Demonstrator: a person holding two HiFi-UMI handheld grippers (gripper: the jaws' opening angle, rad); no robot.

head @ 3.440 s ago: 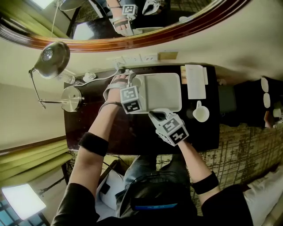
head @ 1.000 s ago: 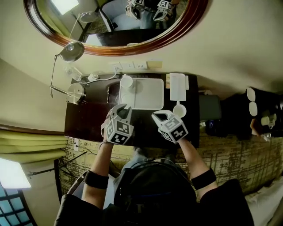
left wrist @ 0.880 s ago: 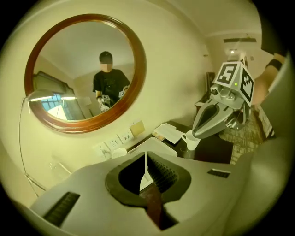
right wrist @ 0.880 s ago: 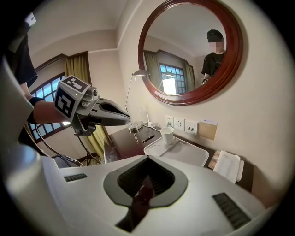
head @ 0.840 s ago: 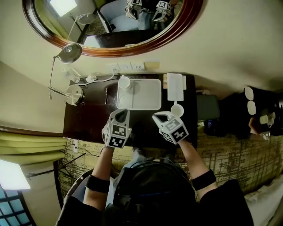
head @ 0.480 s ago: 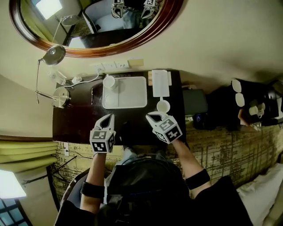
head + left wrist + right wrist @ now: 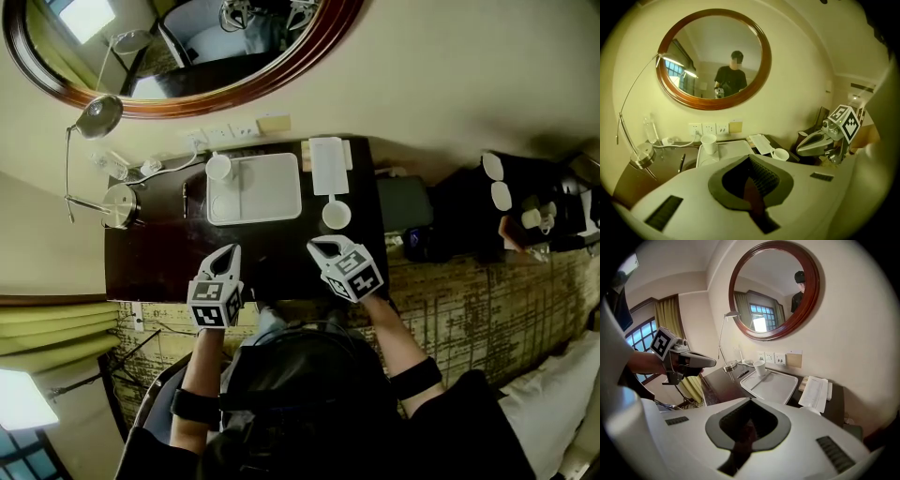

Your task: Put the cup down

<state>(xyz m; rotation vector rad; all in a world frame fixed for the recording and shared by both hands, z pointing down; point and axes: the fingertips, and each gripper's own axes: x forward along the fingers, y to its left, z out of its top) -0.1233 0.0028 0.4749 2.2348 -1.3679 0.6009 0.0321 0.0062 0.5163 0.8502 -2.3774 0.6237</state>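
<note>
Left gripper (image 7: pixel 228 253) is fully closed with nothing between the jaws; right gripper (image 7: pixel 315 246) is the same, closed and empty; both hang over the near edge of the counter (image 7: pixel 159 253), angled down at it.

Cup (image 7: pixel 218 167) is ahead of the left gripper and well apart from it; upright, mouth up, on the far-left corner of the tray (image 7: pixel 267 192); nothing holds it, so the put-down looks done. The corner spot probably keeps it by the raised rim and leaves the rest of the tray free.

Cup: white, smooth, plain tapered cylinder, no handle; ceramic or paper, can't tell. Tray: white, rectangular, rounded corners, shallow lip; likely plastic. Counter: dark glossy wood.

A white mug (image 7: pixel 336 215) with a handle sits directly on the counter just ahead of the right gripper; it is beside the tray and near a folded paper (image 7: pixel 327 165).
</note>
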